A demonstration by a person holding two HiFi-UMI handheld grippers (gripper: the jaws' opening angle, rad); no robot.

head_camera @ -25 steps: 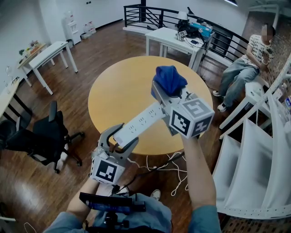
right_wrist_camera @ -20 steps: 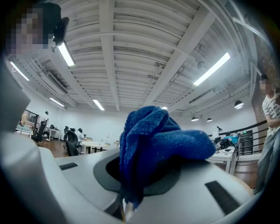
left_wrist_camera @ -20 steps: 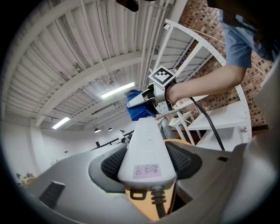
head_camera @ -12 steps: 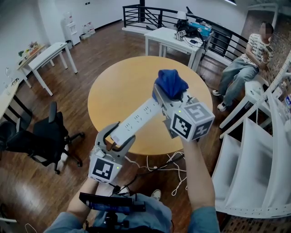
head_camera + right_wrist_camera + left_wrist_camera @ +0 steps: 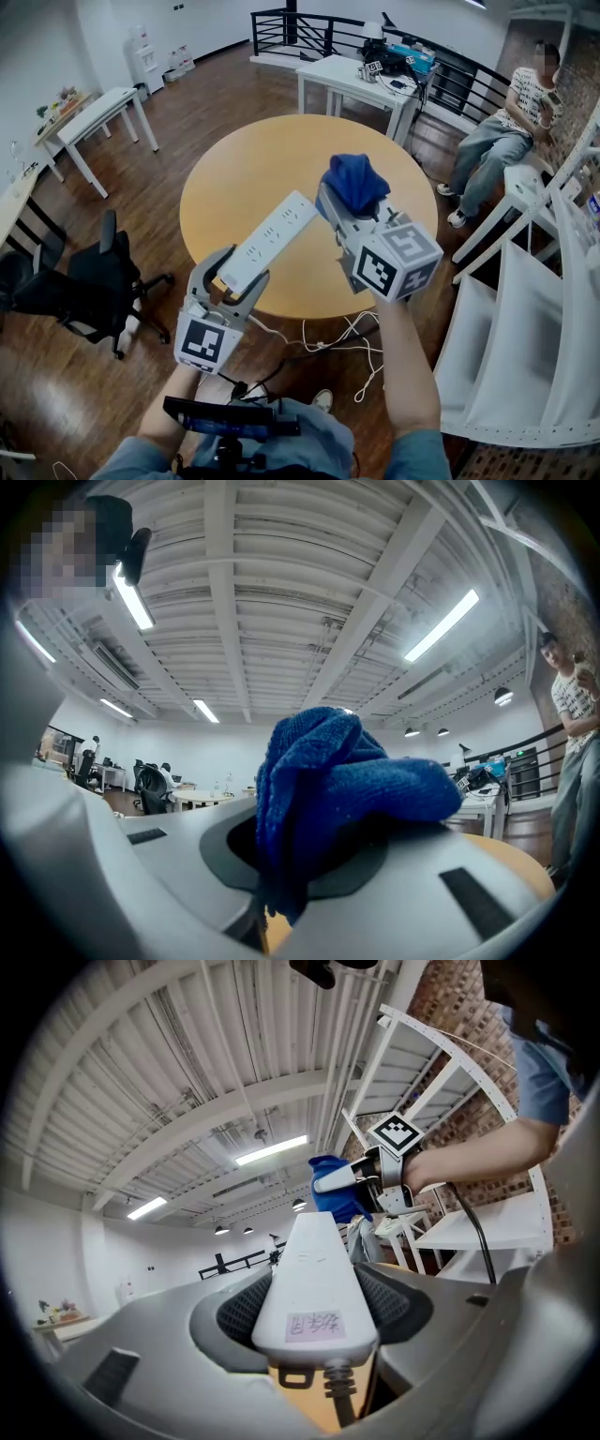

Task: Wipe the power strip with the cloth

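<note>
The left gripper (image 5: 242, 268) is clamping the corded end of the white power strip (image 5: 272, 234), which is reaching up and forward from between its jaws, above the round wooden table (image 5: 234, 159). The right gripper (image 5: 349, 202) is squeezing a bunched blue cloth (image 5: 354, 180) between its jaws. The cloth is bulging out past the tips just beside the strip's far end, and contact between them cannot be told.

even, bright light from ceiling strip lamps (image 5: 127, 597); strong fisheye bending and dark corners in both gripper views
</note>
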